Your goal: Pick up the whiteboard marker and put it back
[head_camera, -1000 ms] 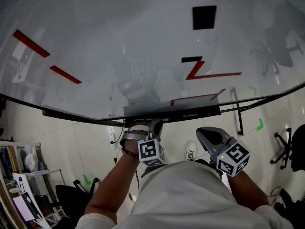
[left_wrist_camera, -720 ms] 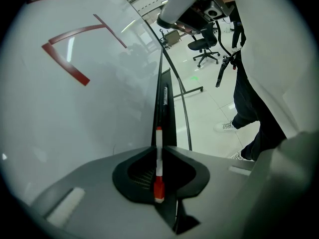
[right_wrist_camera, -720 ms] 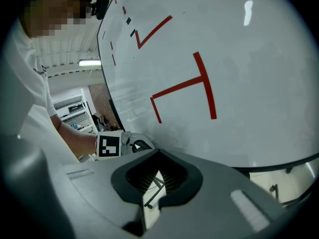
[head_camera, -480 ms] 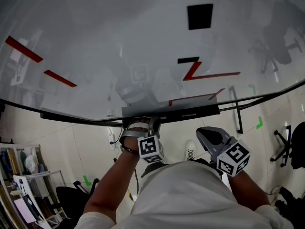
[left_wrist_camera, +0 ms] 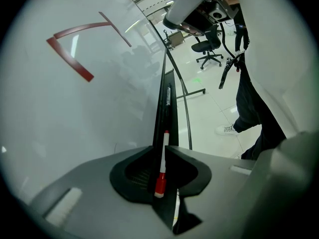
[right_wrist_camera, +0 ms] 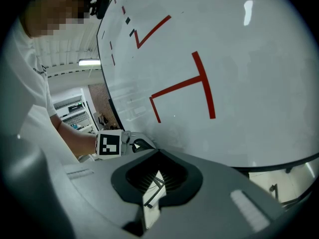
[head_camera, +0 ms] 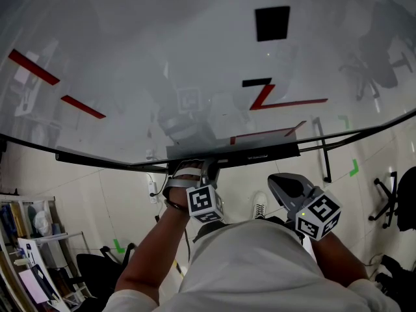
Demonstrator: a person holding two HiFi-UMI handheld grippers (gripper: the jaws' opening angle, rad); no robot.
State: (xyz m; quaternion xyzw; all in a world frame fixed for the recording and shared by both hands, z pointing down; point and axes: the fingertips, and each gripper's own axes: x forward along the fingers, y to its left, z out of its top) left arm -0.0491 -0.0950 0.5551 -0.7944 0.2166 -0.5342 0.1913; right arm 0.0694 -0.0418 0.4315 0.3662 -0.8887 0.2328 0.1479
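Note:
The whiteboard marker (left_wrist_camera: 162, 158), white with a red cap at its near end, is pinched between the tips of my left gripper (left_wrist_camera: 164, 147). It points along the black tray (left_wrist_camera: 167, 96) under the whiteboard (head_camera: 162, 57). Seen from the head view, the left gripper (head_camera: 194, 168) is right at the tray (head_camera: 260, 153), and the marker is hidden there. My right gripper (head_camera: 274, 177) hangs lower and to the right, off the tray, with its jaws together and nothing between them (right_wrist_camera: 159, 152). The right gripper view also catches the left gripper (right_wrist_camera: 134, 144) against the board's lower edge.
Red strokes (head_camera: 279, 101) and a black square (head_camera: 272, 23) are on the board. The board's stand leg (head_camera: 324, 155) drops to the tiled floor. Office chairs (left_wrist_camera: 207, 44) stand behind, another chair (head_camera: 398, 200) at right, and shelves (head_camera: 26, 246) at lower left.
The head view has tilted slightly, so the board sits a little higher in the picture. Both grippers stay almost where they were, the left one still at the tray.

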